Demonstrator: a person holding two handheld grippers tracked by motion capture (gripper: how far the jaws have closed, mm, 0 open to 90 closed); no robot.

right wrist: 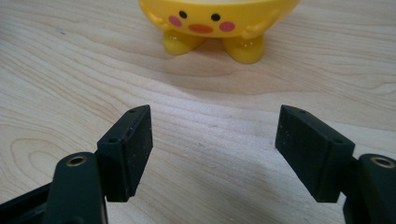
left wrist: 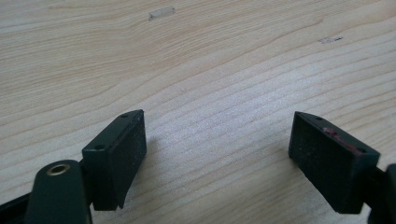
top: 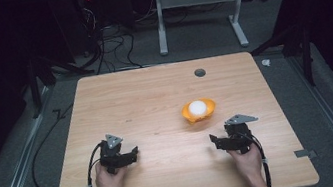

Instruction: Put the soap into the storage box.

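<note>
A yellow duck-faced bowl [top: 199,110] stands on the wooden table [top: 154,90], right of centre, with a white ball [top: 197,107] inside it. The right gripper view shows the bowl [right wrist: 215,23] from the front, with its painted face and two small feet. My right gripper [top: 218,141] rests low near the table's front right, just short of the bowl, open [right wrist: 212,149] with nothing between its fingers. At the front left my left gripper [top: 131,155] also sits low over bare wood, open [left wrist: 217,154] and holding nothing.
A dark round cap [top: 199,72] sits flush in the table near its far edge. Beyond the table, on the grey floor, lie cables [top: 110,41] and the white frame of another table [top: 199,12]. Small tape marks [left wrist: 161,12] dot the wood.
</note>
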